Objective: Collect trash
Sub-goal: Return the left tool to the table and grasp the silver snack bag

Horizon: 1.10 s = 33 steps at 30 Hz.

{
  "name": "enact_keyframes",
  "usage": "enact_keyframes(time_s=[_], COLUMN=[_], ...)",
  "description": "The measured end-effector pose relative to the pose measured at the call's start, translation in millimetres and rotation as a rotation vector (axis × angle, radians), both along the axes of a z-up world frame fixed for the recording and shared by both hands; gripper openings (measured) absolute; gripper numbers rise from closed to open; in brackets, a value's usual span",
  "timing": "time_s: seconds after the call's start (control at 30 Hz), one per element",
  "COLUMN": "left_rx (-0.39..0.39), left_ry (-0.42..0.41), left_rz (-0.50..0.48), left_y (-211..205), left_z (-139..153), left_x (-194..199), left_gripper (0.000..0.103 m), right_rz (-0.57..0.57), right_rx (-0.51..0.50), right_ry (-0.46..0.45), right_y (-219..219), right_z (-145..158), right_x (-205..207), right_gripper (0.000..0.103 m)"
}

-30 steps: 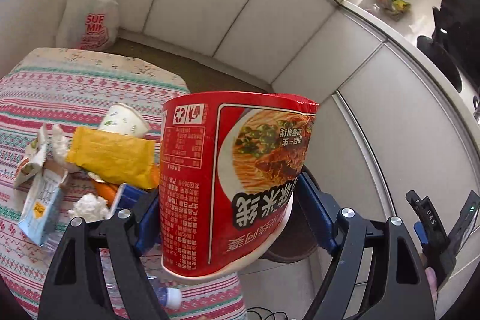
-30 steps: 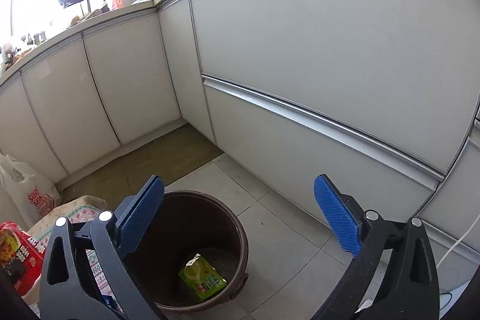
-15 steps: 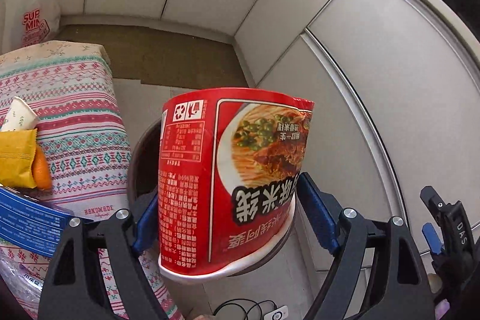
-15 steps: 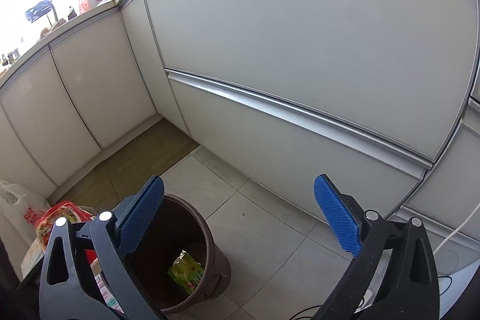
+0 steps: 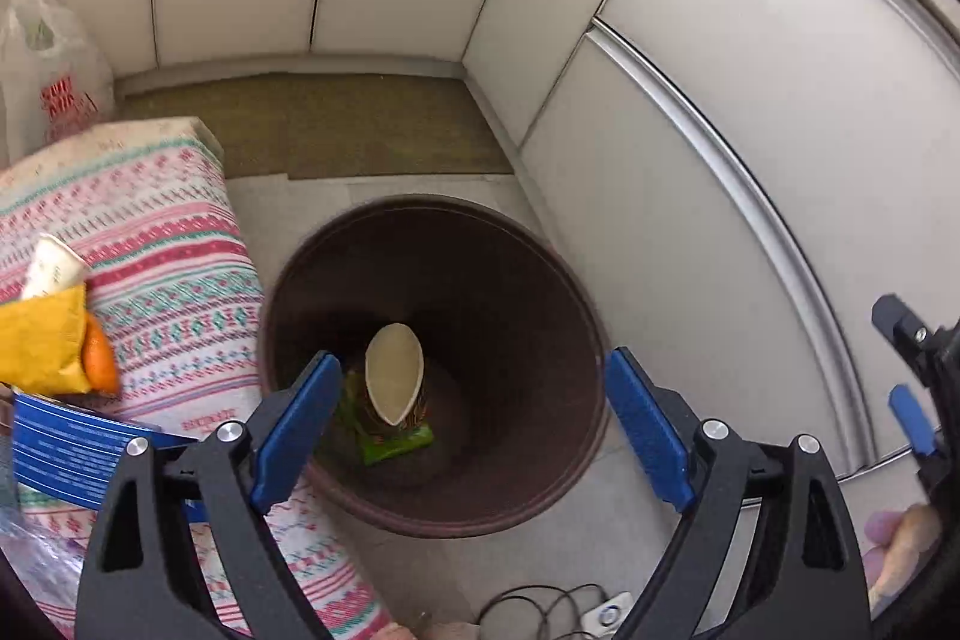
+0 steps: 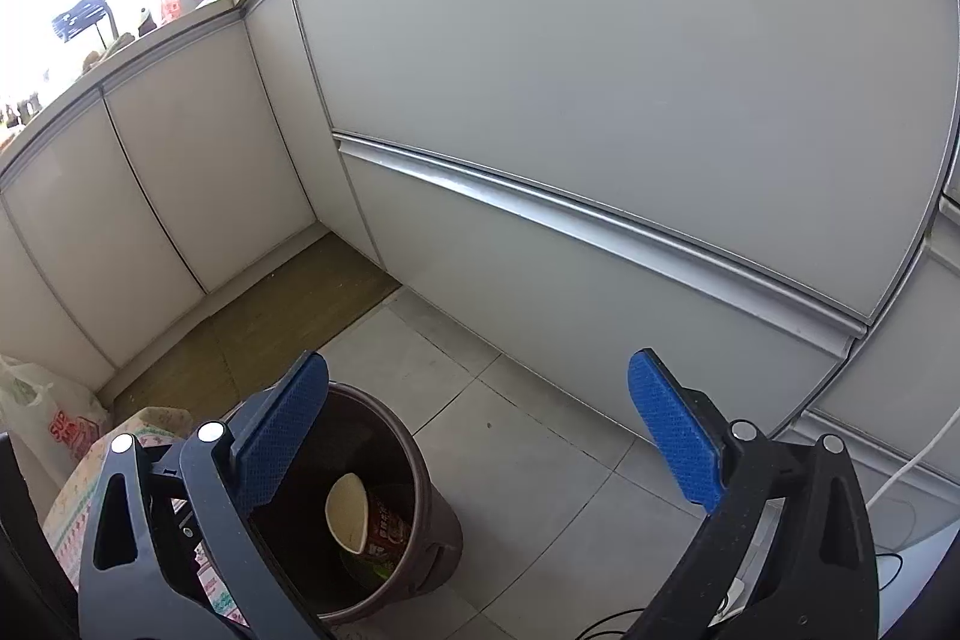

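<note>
A brown trash bin (image 5: 576, 316) stands on the tiled floor beside the table. The red instant-noodle cup (image 5: 393, 385) lies inside it on a green packet (image 5: 399, 445). My left gripper (image 5: 468, 424) is open and empty, held above the bin's mouth. The bin (image 6: 432, 508) also shows in the right wrist view with the cup (image 6: 360, 517) in it. My right gripper (image 6: 480, 430) is open and empty, above and to the right of the bin.
The table with a patterned cloth (image 5: 174, 292) is left of the bin and holds a yellow packet (image 5: 36, 346), a paper cup (image 5: 51, 268) and a blue box (image 5: 66, 451). A white plastic bag (image 5: 48, 82) sits behind it. White cabinets (image 6: 600, 100) line the walls. Cables (image 5: 540, 604) lie on the floor.
My left gripper has opened and let go of the noodle cup, which has dropped into the bin. The right gripper stays open and has shifted slightly.
</note>
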<state>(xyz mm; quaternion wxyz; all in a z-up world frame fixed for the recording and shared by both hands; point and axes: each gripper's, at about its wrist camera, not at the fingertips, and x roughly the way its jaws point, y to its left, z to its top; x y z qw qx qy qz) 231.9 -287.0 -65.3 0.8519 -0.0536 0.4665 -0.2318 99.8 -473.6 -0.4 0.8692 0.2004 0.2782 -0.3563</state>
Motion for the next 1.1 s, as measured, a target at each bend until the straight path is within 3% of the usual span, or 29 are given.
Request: enact_keyframes(time_s=[0.3, 0.5, 0.67, 0.93, 1.1], left_rx=[0.138, 0.154, 0.145, 0.154, 0.198], left_ry=[-0.069, -0.028, 0.0, 0.027, 0.07], left_rz=[0.032, 0.102, 0.182, 0.316, 0.406], left_y=[21.2, 59.9, 107.7, 193.1, 256.1], left_z=[0.0, -7.9, -12.6, -13.2, -25.7], left_x=[-14.5, -15.2, -16.4, -11.8, -0.3], left_gripper=[0.094, 0.094, 0.094, 0.094, 0.094], right_rz=[0.05, 0.155, 0.249, 0.393, 0.48], right_rx=[0.02, -0.01, -0.057, -0.049, -0.087], right_ry=[0.017, 0.065, 0.098, 0.144, 0.178], right_y=[14.0, 48.0, 84.3, 140.6, 181.7], right_z=[-0.3, -4.7, -6.7, -16.4, -21.0], right_x=[13.4, 30.0, 41.3, 61.6, 75.3], right_gripper=[0.096, 0.096, 0.096, 0.096, 0.096])
